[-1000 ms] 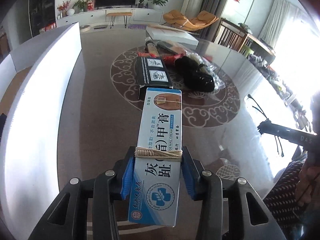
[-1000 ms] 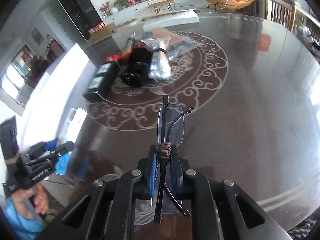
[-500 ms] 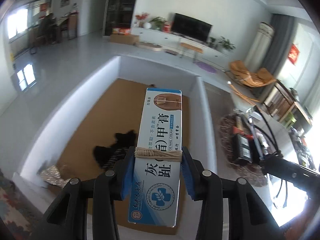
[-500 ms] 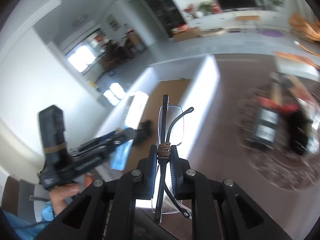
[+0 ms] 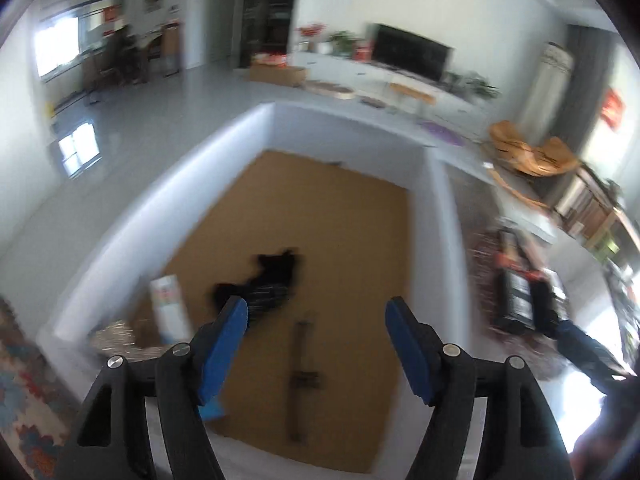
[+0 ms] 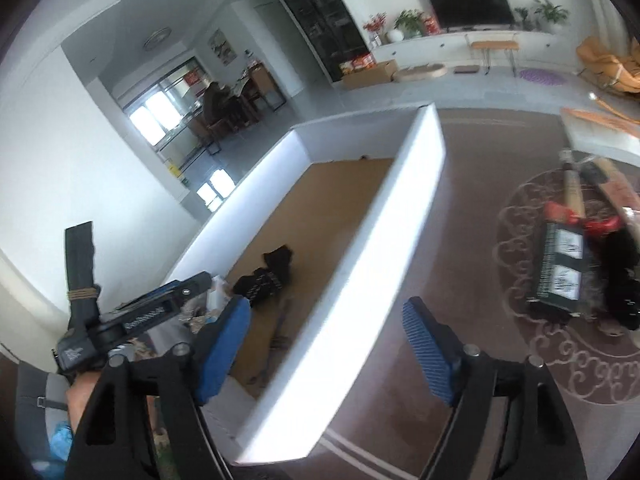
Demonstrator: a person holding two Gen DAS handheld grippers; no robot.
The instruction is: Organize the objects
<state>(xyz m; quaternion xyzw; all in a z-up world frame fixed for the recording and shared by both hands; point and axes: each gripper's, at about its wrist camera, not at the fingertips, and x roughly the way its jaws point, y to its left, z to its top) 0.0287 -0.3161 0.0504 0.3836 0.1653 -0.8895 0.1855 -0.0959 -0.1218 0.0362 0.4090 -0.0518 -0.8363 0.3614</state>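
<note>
My left gripper (image 5: 316, 312) is open and empty above a white-walled box (image 5: 426, 240) with a brown floor. In the box lie the blue-and-white cream carton (image 5: 170, 308), a black bundle (image 5: 272, 280) and the folded glasses (image 5: 302, 376). My right gripper (image 6: 326, 312) is open and empty over the box's near wall (image 6: 372, 248). The left gripper also shows in the right wrist view (image 6: 156, 304), low over the box. The black bundle (image 6: 268, 276) and the glasses (image 6: 280, 328) show there too.
On the brown table with the swirl pattern (image 6: 520, 280) lie a dark box with white labels (image 6: 564, 268), a black bundle (image 6: 620, 276), a red packet and bagged items. A crinkled foil item (image 5: 116, 336) sits in the box's near left corner.
Both grippers have opened. The cream carton has left my left gripper and the glasses have left my right gripper; both now lie in the box.
</note>
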